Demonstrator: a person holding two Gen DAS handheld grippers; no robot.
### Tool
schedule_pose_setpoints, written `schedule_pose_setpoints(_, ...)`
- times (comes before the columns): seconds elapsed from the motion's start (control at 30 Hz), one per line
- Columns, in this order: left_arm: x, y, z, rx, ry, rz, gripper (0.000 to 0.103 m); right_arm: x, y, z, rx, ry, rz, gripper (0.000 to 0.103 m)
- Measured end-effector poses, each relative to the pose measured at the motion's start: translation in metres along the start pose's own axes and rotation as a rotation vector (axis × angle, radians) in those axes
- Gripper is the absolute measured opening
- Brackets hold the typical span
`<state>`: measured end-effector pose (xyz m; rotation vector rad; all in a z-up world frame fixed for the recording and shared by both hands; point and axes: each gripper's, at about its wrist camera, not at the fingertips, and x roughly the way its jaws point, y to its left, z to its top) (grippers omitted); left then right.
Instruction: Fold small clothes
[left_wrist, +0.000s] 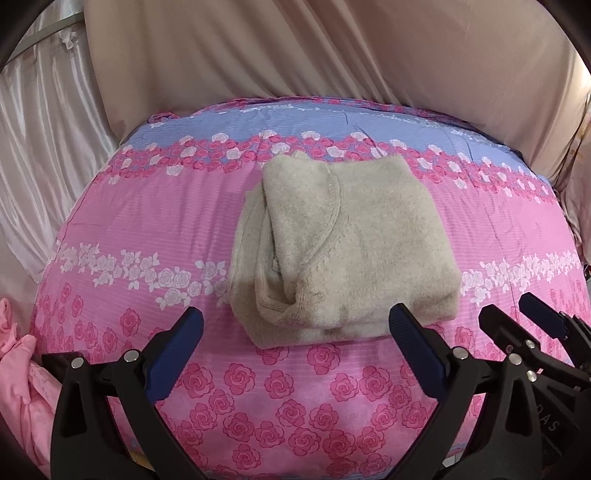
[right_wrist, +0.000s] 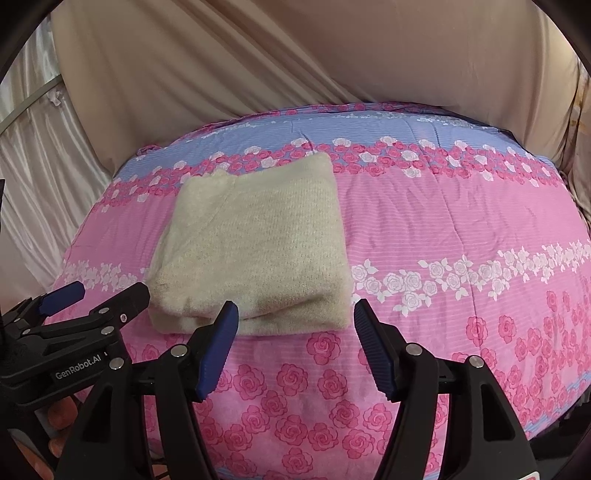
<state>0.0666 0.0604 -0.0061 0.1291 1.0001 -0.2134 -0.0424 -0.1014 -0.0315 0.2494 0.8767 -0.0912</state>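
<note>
We see the left gripper (left_wrist: 295, 325) and the right gripper (right_wrist: 295, 314) with jaws spread wide and holding nothing, poised just at the near edge of the beige garment (left_wrist: 332, 243). The garment lies folded into a thick, fuzzy rectangle on the rose-patterned bedspread (left_wrist: 147, 221), touched by neither gripper.
</note>
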Motion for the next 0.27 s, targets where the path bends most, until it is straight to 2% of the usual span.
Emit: schedule_pose_setpoints(0.27,0.0022,-0.0044,0.0001,0.024,0.011,0.011,0.097,-0.0001,-0.0029,-0.0003,-0.011,0.004,0.003,0.066)
